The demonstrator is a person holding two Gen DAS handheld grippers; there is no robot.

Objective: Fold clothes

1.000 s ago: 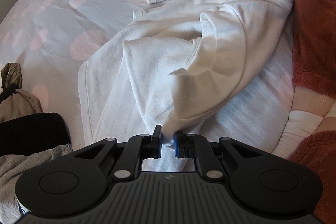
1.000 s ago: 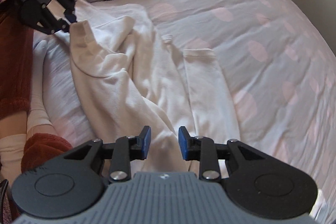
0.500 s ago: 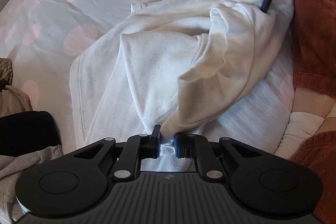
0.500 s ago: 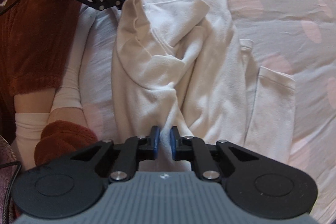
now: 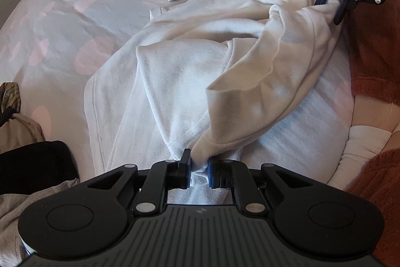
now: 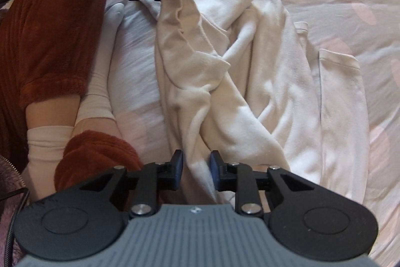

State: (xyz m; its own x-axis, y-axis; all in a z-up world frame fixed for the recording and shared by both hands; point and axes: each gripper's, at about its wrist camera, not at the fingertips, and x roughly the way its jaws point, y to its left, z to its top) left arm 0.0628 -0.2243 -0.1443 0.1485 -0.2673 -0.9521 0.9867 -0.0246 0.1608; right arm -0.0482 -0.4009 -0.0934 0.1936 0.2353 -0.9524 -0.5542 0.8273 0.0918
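You have the white garment [image 5: 175, 81] rumpled on the bed [image 5: 62, 24], its edge pinched in your left hand-held gripper [image 5: 199, 172]. Your right hand-held gripper [image 6: 195, 170] is easing open around a fold. Regrip, then lift and spread it flat.

The black left gripper with blue pads [image 5: 199, 168], at the frame's bottom centre, is pinching white cloth. The matching right gripper [image 6: 196, 170], bottom centre, is opening slightly around white cloth.

Black left tool [image 5: 199, 168], blue pads; rust fleece sleeve [image 6: 45, 46].
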